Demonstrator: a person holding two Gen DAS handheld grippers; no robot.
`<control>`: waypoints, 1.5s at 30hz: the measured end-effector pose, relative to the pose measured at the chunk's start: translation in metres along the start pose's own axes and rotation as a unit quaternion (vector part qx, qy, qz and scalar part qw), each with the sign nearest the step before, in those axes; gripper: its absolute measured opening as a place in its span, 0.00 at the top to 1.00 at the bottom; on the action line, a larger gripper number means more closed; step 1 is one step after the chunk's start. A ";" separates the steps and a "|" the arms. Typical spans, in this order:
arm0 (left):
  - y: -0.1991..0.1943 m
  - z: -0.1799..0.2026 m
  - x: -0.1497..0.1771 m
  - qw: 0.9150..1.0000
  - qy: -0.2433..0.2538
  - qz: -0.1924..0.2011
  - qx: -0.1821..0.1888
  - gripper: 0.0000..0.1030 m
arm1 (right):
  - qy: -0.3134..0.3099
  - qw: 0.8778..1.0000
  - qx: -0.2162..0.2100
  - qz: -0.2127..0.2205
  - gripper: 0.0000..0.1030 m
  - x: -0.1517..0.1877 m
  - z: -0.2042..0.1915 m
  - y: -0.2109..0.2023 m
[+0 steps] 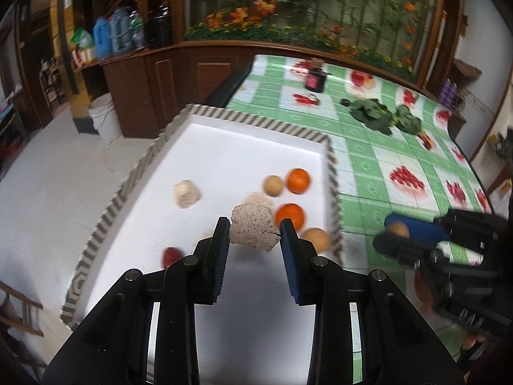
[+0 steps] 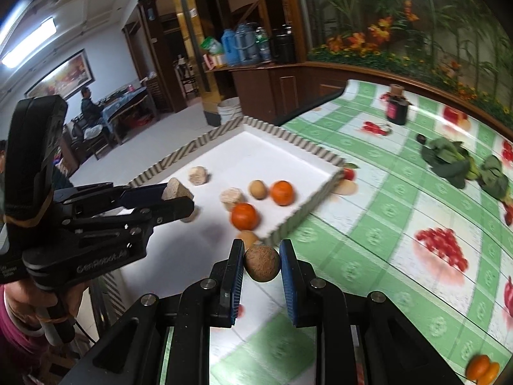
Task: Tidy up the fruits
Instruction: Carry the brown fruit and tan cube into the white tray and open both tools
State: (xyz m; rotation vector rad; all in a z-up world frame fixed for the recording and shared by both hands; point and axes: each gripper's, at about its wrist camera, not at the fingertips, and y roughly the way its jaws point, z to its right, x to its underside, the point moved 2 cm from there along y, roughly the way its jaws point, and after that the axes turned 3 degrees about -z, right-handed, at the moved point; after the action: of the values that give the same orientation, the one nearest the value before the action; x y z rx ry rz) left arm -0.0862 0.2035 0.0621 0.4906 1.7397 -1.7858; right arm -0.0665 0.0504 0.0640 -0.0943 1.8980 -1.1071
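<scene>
Left gripper (image 1: pixel 255 226) clamped on a pale speckled chunk (image 1: pixel 253 229), held above the white tray (image 1: pixel 224 147); right gripper (image 2: pixel 260 258) closed on a round brown fruit (image 2: pixel 261 263), above the green checked tablecloth (image 2: pixel 384 224) just outside the tray's striped rim (image 2: pixel 288 221). Lying in the tray: two oranges (image 1: pixel 298 180), one beside a tan round fruit (image 1: pixel 273 185); another pale chunk (image 1: pixel 186 192); a red fruit (image 1: pixel 171 256), blurred, near the left fingers. Leafy greens (image 2: pixel 449 160) and a dark jar (image 2: pixel 397 109) well apart on the cloth.
</scene>
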 end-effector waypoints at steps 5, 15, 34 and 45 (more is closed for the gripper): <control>0.006 -0.028 -0.009 0.999 -0.033 -0.010 0.006 0.70 | -0.019 1.000 -0.015 -0.018 0.79 -0.005 -0.021 0.022; 0.030 -0.051 -0.014 0.997 -0.066 -0.036 0.014 0.70 | -0.038 0.997 -0.030 -0.059 0.79 -0.011 -0.040 0.074; 0.062 -0.048 -0.017 0.995 -0.055 -0.080 -0.004 0.70 | -0.059 0.995 -0.029 -0.076 0.79 -0.007 -0.050 0.099; 0.072 -0.047 -0.016 0.995 -0.048 -0.092 -0.012 0.70 | -0.053 0.995 -0.041 -0.069 0.68 -0.006 -0.050 0.092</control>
State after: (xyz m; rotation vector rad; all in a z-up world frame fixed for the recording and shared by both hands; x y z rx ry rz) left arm -0.0351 0.2544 0.0136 0.2355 1.7857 -1.8793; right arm -0.0677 0.1407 0.0110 -0.3288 1.8642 -1.0926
